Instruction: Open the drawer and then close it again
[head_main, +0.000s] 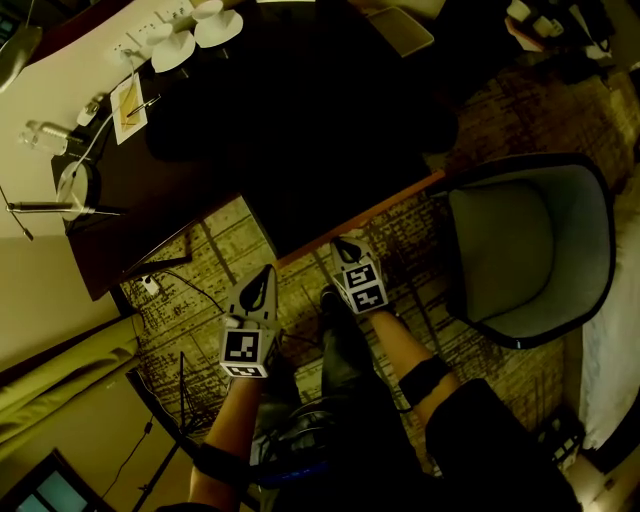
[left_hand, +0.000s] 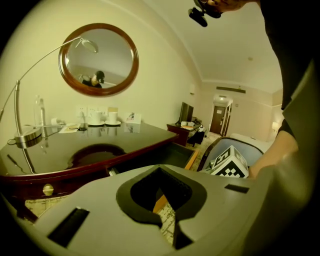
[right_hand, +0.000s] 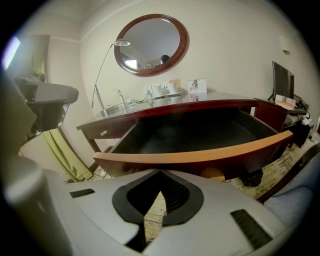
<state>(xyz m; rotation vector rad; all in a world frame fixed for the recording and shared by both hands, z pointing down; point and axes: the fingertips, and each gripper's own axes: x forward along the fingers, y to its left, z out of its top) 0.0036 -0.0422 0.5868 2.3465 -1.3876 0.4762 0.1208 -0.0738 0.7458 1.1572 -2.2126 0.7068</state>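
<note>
The dark wooden desk (head_main: 200, 150) has its wide drawer (head_main: 340, 190) pulled out; its pale orange front edge (right_hand: 195, 155) shows in both gripper views, and a round knob (right_hand: 214, 173) sits under that edge. My right gripper (head_main: 345, 244) is shut and empty, with its tips just short of the drawer front. My left gripper (head_main: 265, 273) is also shut and empty, lower left of the drawer's corner and over the carpet. In the left gripper view the drawer (left_hand: 172, 155) lies ahead to the right, beside the right gripper's marker cube (left_hand: 229, 162). The closed jaws (right_hand: 155, 210) hold nothing.
A grey armchair (head_main: 530, 250) stands close on the right. On the desk are a lamp (head_main: 75, 185), white cups (head_main: 195, 35) and papers. An oval mirror (left_hand: 98, 59) hangs above. Cables (head_main: 180, 285) run over the patterned carpet; a curtain (head_main: 60, 370) hangs at the left.
</note>
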